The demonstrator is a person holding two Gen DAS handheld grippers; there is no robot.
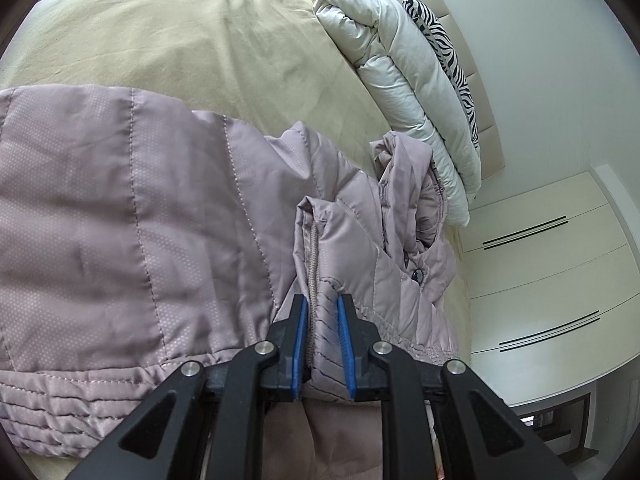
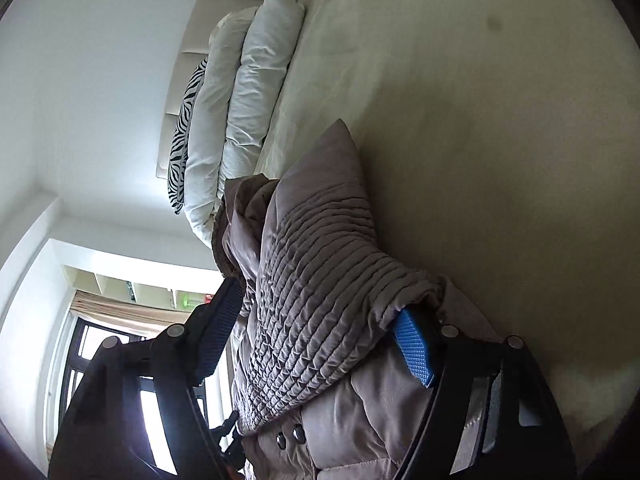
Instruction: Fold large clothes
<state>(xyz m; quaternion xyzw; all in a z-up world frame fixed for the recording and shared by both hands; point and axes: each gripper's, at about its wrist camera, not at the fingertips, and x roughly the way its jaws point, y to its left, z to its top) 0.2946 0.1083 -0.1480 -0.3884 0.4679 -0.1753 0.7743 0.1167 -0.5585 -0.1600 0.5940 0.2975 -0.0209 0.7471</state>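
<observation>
We see a mauve quilted jacket (image 1: 160, 208) lying on the beige bedsheet (image 1: 180, 32). The left gripper (image 1: 323, 344) is clamped on the jacket's zipper edge (image 1: 314, 280), blue pads (image 1: 300, 344) nearly together with the fabric pinched between. The right gripper (image 2: 320, 344) has its jaws wide apart, a ribbed hem section (image 2: 320, 300) bunched between them; we can't tell if the pads (image 2: 414, 350) actually press it. A folded white duvet (image 1: 408, 92) and zebra-print pillow (image 1: 444, 52) sit by the headboard (image 2: 188, 64), near the jacket's collar end.
</observation>
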